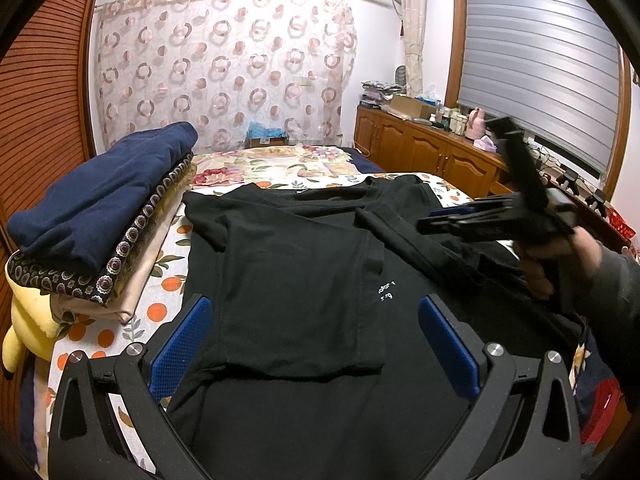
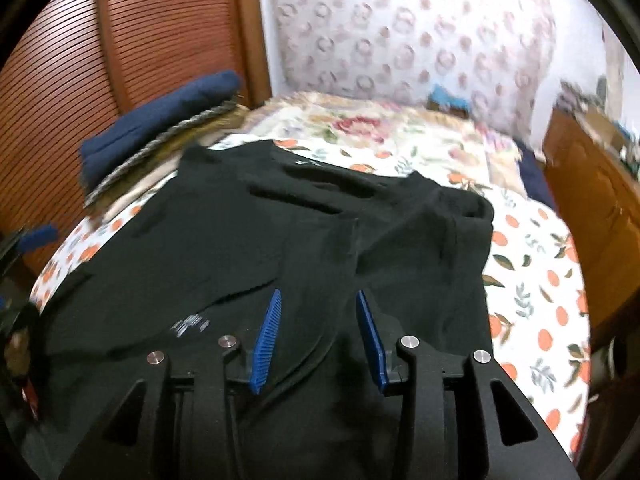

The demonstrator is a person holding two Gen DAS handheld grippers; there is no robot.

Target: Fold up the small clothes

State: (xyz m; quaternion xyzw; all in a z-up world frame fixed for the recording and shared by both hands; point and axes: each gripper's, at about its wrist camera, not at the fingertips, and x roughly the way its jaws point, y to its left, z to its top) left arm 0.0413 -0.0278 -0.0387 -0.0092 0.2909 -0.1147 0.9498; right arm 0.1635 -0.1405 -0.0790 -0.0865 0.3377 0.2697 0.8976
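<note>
Black cotton T-shirt [image 1: 296, 272] spread flat on the bed sheet printed with oranges and green leaves [image 1: 160, 280], left sleeve folded inward over the chest – small white lettering [image 1: 386, 290] visible just beside the folded edge. Same garment [image 2: 280, 240] fills the centre of the right wrist view, collar toward the far end of the bed, right side rumpled near the sheet [image 2: 532, 280].

Left gripper [image 1: 316, 344] positioned low over the near part of the shirt, blue ribbed pads [image 1: 182, 348] spread wide, nothing between them; contact with the cloth cannot be determined.

Right gripper [image 2: 318, 340] above the lower right area of the shirt, blue pads [image 2: 266, 344] set moderately apart – nothing clamped. In the left wrist view, seen from the side [image 1: 440, 222], blurred, carried by the person's right hand [image 1: 560, 264] above the shirt's right side; finger spacing not readable from that angle.

Stack of folded laundry at the left edge of the bed: navy blue fleece garment [image 1: 96, 200] on top, dark floral-trimmed fabric [image 1: 120, 256] beneath, pale beige cloth [image 1: 140, 280] at the base. Yellow plush toy [image 1: 28, 316] tucked under the stack's near end.

Wooden cabinet [image 1: 432, 152] along the right wall, cluttered top. Patterned ring-print curtain [image 1: 228, 64] behind the bed.
</note>
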